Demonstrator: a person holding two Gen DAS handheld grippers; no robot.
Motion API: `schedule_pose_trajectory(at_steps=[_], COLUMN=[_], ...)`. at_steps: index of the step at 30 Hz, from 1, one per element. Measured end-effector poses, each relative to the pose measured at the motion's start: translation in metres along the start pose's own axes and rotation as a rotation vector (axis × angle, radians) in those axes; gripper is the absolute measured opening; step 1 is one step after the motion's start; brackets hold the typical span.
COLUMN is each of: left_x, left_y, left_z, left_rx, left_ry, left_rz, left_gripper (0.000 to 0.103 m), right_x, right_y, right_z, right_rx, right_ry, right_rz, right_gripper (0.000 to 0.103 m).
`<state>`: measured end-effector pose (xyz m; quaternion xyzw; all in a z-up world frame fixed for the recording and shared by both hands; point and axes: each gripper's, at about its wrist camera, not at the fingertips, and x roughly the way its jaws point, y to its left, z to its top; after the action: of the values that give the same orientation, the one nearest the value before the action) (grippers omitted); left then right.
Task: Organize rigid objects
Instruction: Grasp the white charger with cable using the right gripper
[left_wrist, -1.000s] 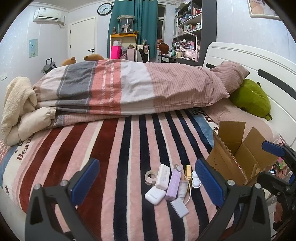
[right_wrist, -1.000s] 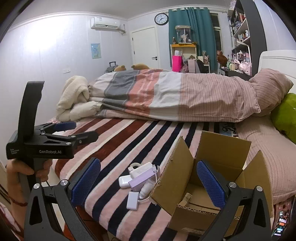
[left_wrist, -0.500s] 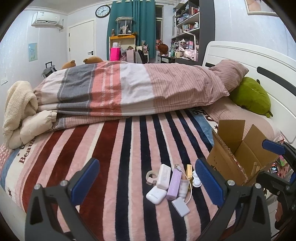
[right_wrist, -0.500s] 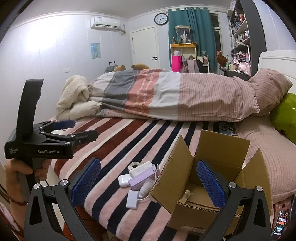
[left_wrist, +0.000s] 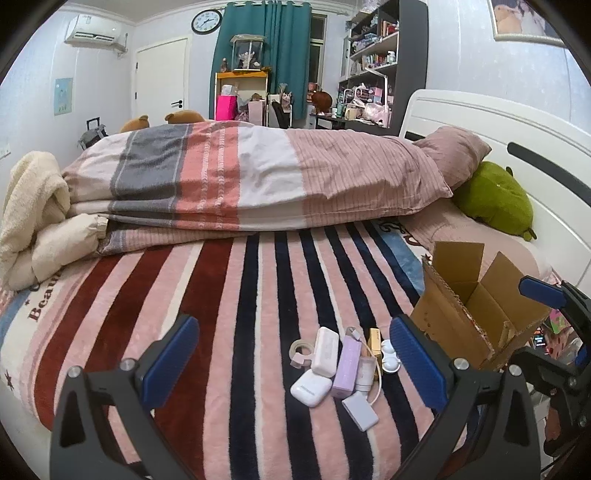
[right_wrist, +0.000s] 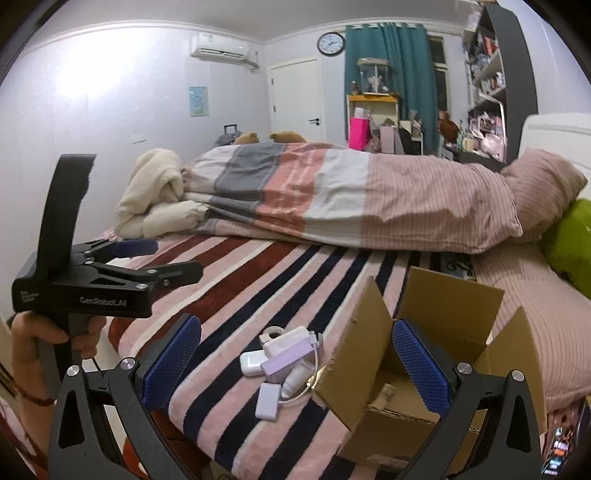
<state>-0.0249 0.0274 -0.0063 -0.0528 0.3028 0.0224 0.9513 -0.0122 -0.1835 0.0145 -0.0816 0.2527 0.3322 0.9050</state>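
A small pile of rigid items lies on the striped blanket: a white earbud case (left_wrist: 310, 387), a lilac box (left_wrist: 346, 363), a white soap-like case (left_wrist: 325, 350), a tape roll (left_wrist: 297, 350), a flat lilac case (left_wrist: 360, 410). The pile also shows in the right wrist view (right_wrist: 284, 363). An open cardboard box (left_wrist: 476, 306) stands just right of the pile (right_wrist: 417, 354). My left gripper (left_wrist: 295, 363) is open and empty, above the pile. My right gripper (right_wrist: 297, 363) is open and empty, near the box front.
A folded striped duvet (left_wrist: 258, 184) lies across the far bed. A cream blanket (left_wrist: 33, 218) is at the left, a green plush (left_wrist: 495, 199) and pink pillow (left_wrist: 458, 155) at the right by the white headboard (left_wrist: 535, 155). The bed edge is right below the pile.
The left wrist view has shifted slightly; the pile sits a little higher in frame. The right gripper has barely moved. Both stay open.
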Motion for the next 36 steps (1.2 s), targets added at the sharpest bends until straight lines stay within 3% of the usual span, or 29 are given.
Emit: schedule_pose_trajectory(at_steps=[6,7,9,10,14,18,22,23,24,25,26,28,32,34,36], left_x=[0.005,0.007,0.014,0.018,0.04,0.06,0.072,0.075,0.077,0.079,0.08,0.081,0.072,0.063,0.054], left_y=[0.038,0.043,0.056,0.061,0.08,0.083,0.081,0.078,0.076,0.073,0.07,0.063,0.045,0.037,0.03], left_z=[-0.012,-0.016,-0.025,-0.029,-0.05,-0.07,-0.083,-0.085,-0.086,-0.087,-0.087,-0.086,-0.072,-0.061,-0.048], left_rx=[-0.056,-0.066,-0.073,-0.074,-0.077,-0.055,-0.062,-0.064,-0.061,-0.054,-0.045,-0.028,0.0,0.013,0.032], left_ry=[-0.003,-0.003,0.004,0.01,0.062,0.112,0.143,0.148,0.153,0.16,0.165,0.172,0.188,0.181,0.179], left_rz=[-0.025,-0.022,-0.013,-0.009,-0.036,-0.044,-0.109,-0.136,-0.153,-0.172,-0.189,-0.225,-0.394,-0.46,-0.503], left_gripper=[0.103,0.103,0.103,0.103,0.102,0.102,0.102,0.102,0.102,0.102,0.102,0.102,0.102,0.097,0.079], right_x=[0.01,0.012,0.023,0.031,0.077,0.127,0.162,0.167,0.171,0.173,0.174,0.167,0.136,0.123,0.114], right_y=[0.03,0.043,0.064,0.071,0.077,0.058,0.039,0.036,0.034,0.032,0.032,0.03,0.044,0.052,0.06], right_z=[0.007,0.006,0.0,-0.005,-0.037,-0.079,-0.111,-0.115,-0.117,-0.118,-0.117,-0.115,-0.097,-0.078,-0.058], right_rx=[-0.029,-0.058,-0.115,-0.127,-0.036,0.051,0.089,0.096,0.102,0.104,0.102,0.097,0.042,0.025,0.012], right_ry=[-0.017,-0.029,-0.018,-0.001,0.134,0.281,0.383,0.396,0.405,0.409,0.403,0.381,0.298,0.248,0.203], right_rz=[0.072,0.073,0.068,0.08,0.147,0.012,-0.111,-0.119,-0.127,-0.146,-0.147,-0.142,-0.054,0.018,0.075], right_gripper=[0.103,0.099,0.061,0.055,0.054,0.054,0.054,0.053,0.044,0.038,0.026,0.025,0.025,0.025,0.025])
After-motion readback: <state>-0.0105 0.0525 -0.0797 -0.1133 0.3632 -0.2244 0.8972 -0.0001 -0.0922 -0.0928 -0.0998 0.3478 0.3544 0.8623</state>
